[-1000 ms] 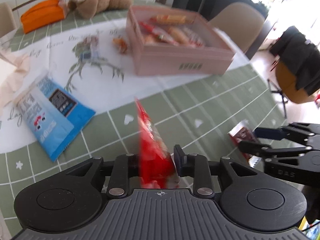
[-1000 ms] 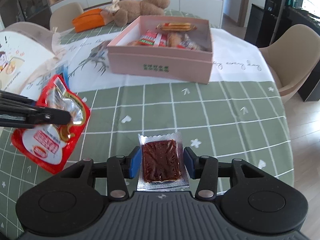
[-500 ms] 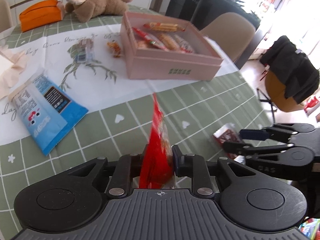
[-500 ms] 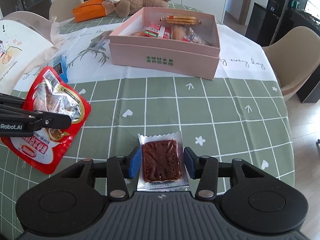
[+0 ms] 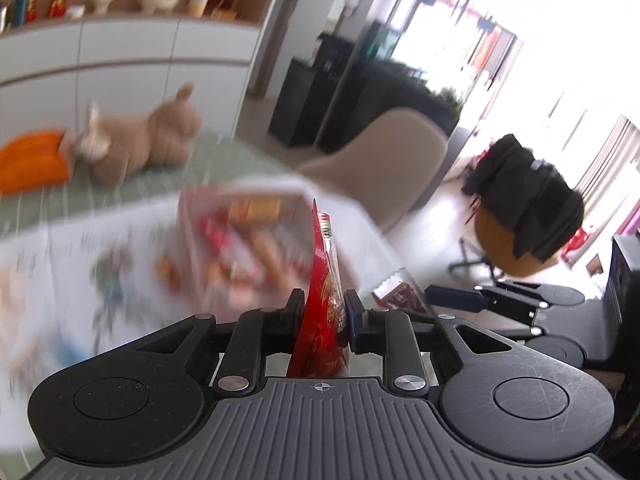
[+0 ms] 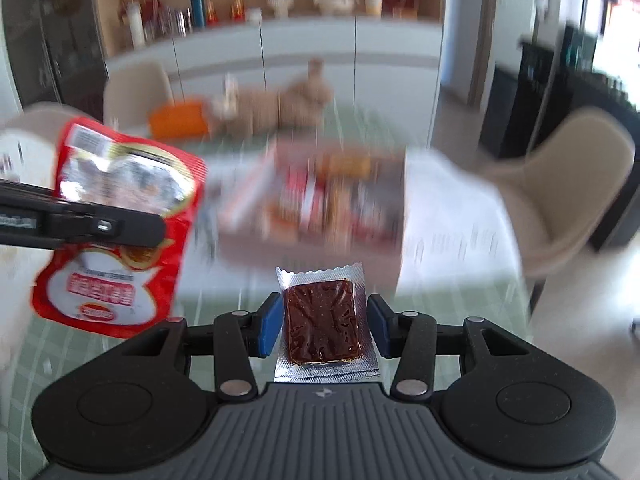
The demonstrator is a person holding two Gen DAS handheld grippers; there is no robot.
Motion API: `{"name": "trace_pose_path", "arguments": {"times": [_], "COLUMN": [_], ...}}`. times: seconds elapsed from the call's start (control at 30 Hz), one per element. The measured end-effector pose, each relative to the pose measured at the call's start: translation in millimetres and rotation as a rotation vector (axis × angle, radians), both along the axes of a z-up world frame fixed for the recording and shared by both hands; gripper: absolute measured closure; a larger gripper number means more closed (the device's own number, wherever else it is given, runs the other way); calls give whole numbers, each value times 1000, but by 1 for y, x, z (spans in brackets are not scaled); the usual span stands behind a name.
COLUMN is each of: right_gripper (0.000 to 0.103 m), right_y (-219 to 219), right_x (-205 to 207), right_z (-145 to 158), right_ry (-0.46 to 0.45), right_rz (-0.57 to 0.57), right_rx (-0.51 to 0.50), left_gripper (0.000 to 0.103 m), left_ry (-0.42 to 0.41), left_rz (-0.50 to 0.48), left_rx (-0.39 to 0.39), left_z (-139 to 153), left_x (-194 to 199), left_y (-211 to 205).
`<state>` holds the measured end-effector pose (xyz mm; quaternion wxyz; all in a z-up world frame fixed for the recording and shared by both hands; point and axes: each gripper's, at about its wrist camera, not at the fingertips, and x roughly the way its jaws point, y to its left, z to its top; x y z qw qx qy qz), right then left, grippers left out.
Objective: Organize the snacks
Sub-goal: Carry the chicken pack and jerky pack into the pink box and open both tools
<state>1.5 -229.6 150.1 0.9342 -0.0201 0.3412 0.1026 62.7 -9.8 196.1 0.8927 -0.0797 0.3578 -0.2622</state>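
pink box (image 6: 320,240) on the table – blurred, holding assorted snack packets (image 6: 340,200)

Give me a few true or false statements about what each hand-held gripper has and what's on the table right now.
1. The left hand-held gripper pinches a red snack pouch. True.
2. The right hand-held gripper is empty. False: a foil-wrapped dark brown snack sits between its fingers.
3. The pink box already holds snacks. True.
4. The stuffed toy lies inside the pink box. False: it lies on the table beyond it, beside an orange object.
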Motion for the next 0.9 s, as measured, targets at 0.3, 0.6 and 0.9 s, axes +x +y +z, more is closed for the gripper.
{"name": "trace_pose_path", "arguments": {"times": [0.3, 0.6, 0.9], "right_gripper": [44, 40, 40], "right_y": [2, -19, 29], "right_x": [92, 133, 143], "right_z": [62, -14, -47], "right_ry": [-105, 90, 165], "right_rz": [22, -46, 22], "right_rx": [-16, -27, -53], "left_gripper": [74, 74, 74], "left_ry": [-35, 114, 205], "left_rz": [-16, 266, 509], "left_rx": [-118, 73, 92], "left_z": [48, -70, -119], "left_x": [113, 108, 36], "left_y": [-12, 38, 91]}}
